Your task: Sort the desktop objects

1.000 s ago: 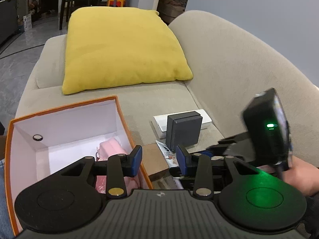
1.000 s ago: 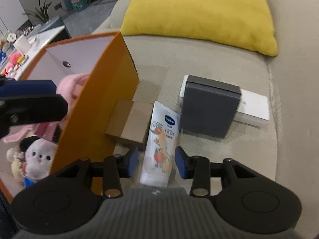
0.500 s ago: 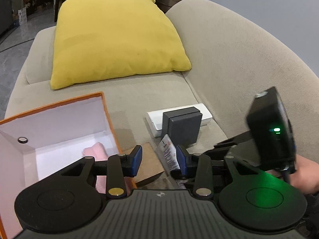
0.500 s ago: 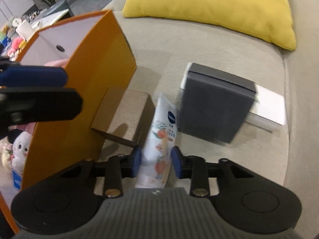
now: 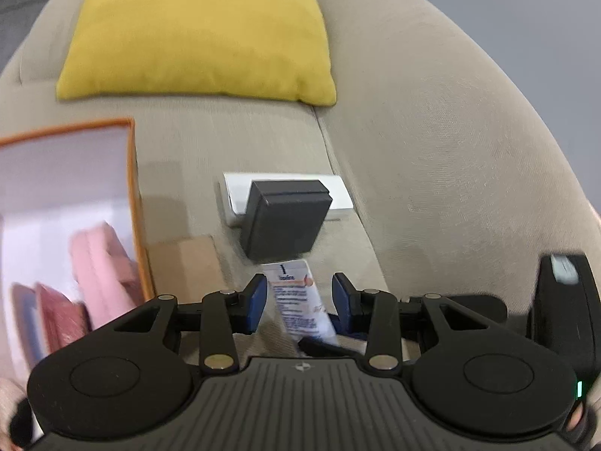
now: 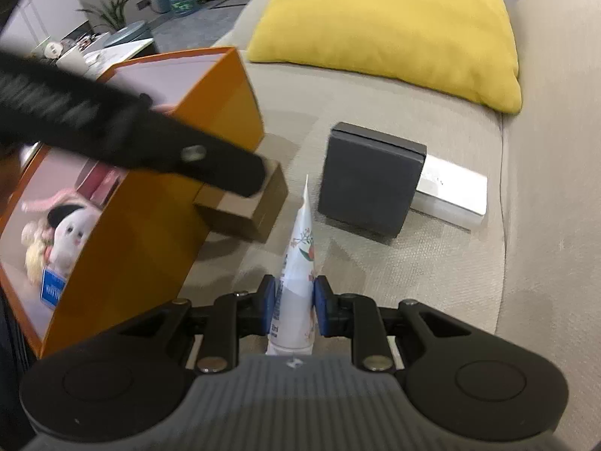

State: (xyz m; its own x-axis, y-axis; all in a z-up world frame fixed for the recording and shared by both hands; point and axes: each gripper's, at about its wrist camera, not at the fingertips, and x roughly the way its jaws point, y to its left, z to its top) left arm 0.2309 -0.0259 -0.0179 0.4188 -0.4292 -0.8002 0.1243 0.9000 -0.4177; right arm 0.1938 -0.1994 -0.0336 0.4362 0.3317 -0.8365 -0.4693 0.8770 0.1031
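Note:
My right gripper [image 6: 295, 302] is shut on a white lotion tube [image 6: 298, 263] and holds it tilted up off the sofa seat. The tube also shows in the left wrist view [image 5: 298, 300], between the open fingers of my left gripper [image 5: 300, 300], which do not touch it. An orange box [image 6: 150, 195] with white inside [image 5: 67, 188] stands to the left and holds a pink plush toy [image 5: 101, 263] and a white plush [image 6: 71, 233]. A brown cardboard box [image 6: 244, 206], a dark grey box [image 6: 370, 180] and a white flat box [image 6: 454, 191] lie on the seat.
A yellow cushion [image 6: 394, 26] lies at the back of the beige sofa [image 6: 544, 150]. The sofa's backrest [image 5: 450, 112] rises on the right. The left gripper's body [image 6: 112, 131] crosses the right wrist view above the orange box.
My right gripper has shut on the lotion tube and lifted it off the seat. My left gripper has swung right, over the tube and away from the orange box.

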